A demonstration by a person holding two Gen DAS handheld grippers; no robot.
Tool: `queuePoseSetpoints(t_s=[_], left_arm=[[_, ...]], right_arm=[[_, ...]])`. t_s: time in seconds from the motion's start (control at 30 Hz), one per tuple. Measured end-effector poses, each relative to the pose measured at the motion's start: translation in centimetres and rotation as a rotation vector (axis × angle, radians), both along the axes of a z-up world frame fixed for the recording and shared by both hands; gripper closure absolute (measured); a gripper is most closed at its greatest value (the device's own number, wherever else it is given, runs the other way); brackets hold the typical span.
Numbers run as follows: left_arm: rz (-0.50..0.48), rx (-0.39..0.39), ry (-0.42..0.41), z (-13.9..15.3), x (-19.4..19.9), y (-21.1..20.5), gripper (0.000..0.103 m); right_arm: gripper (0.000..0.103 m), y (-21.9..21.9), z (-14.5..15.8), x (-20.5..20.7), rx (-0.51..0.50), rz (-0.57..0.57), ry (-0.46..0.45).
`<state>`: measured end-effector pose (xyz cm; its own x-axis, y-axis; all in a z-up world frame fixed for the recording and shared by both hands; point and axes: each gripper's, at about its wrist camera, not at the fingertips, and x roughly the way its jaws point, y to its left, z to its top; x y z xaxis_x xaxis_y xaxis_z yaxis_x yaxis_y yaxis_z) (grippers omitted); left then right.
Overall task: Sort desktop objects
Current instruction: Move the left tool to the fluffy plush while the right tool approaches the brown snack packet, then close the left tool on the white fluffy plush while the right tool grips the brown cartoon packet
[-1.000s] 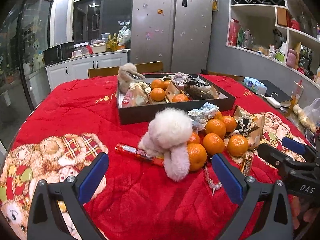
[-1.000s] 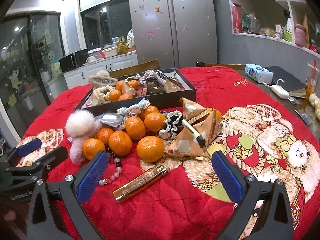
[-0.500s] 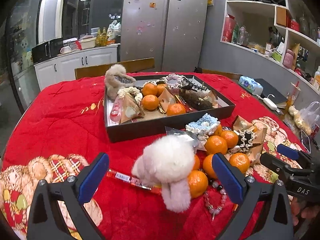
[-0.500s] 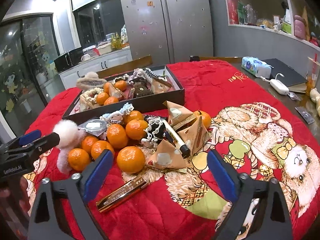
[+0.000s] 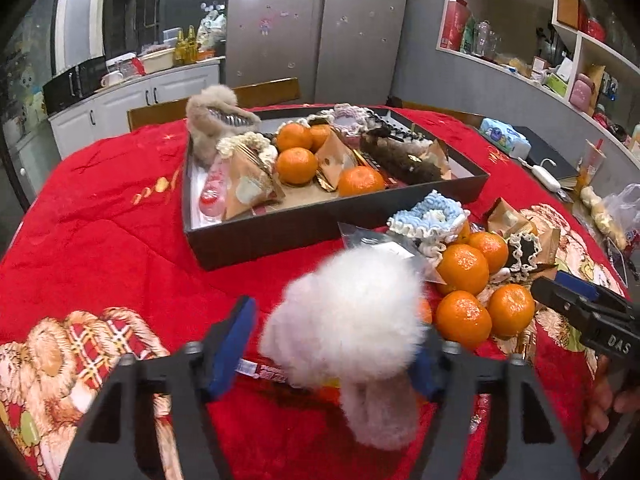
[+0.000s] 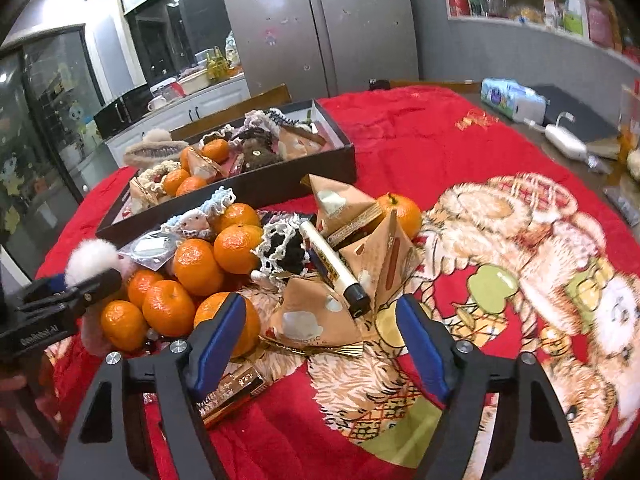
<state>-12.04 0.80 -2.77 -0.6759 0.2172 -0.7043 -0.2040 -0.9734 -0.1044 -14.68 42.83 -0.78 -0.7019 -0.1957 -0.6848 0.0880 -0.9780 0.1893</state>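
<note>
Two grippers going here, one in each hand. My left gripper point(image 5: 334, 354) has its blue pads either side of the white fluffy pompom point(image 5: 352, 316); the right pad is tucked behind the fluff and the left pad point(image 5: 232, 350) shows a sliver of gap, so I can't tell if it's actually pinching it. Under the pompom lies a red candy stick point(image 5: 262, 370) on the red blanket point(image 5: 100, 216). Just right of that sits the pile of tangerines point(image 5: 464, 268), with a blue-and-white scrunchie point(image 5: 428, 218) above them. Straight ahead of the left gripper is the dark tray point(image 5: 320, 224), already holding tangerines, paper pouches and hair stuff.

My right gripper point(image 6: 320, 330) is spread wide, nothing in it. Between its pads and a bit ahead sit the tan triangular pouches point(image 6: 316, 316) with a white marker point(image 6: 334, 262) lying across them. One tangerine point(image 6: 230, 320) is right beside its left pad, and a gold wrapped bar point(image 6: 232, 390) sits under that same finger.
</note>
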Motion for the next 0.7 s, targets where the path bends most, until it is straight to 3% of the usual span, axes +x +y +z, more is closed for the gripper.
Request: queuePoseSetpoints(t_s=[0.03,0.53,0.7], left_arm=[[-0.009,0.000,-0.003,-0.1,0.0,0.2,0.049],[-0.017,-0.024,0.025,0.2,0.4,0.7,0.057],[-0.018,-0.034,0.036,0.4,0.6,0.9,0.058]], right_arm=[[0.029,0.1,0.0,-0.1,-0.010,-0.004,-0.002],[0.059,0.1,-1.2,-1.1,-0.001,-0.001,-0.075],[0.061,0.4,-1.2,-0.9,-0.019,0.000,-0.081]])
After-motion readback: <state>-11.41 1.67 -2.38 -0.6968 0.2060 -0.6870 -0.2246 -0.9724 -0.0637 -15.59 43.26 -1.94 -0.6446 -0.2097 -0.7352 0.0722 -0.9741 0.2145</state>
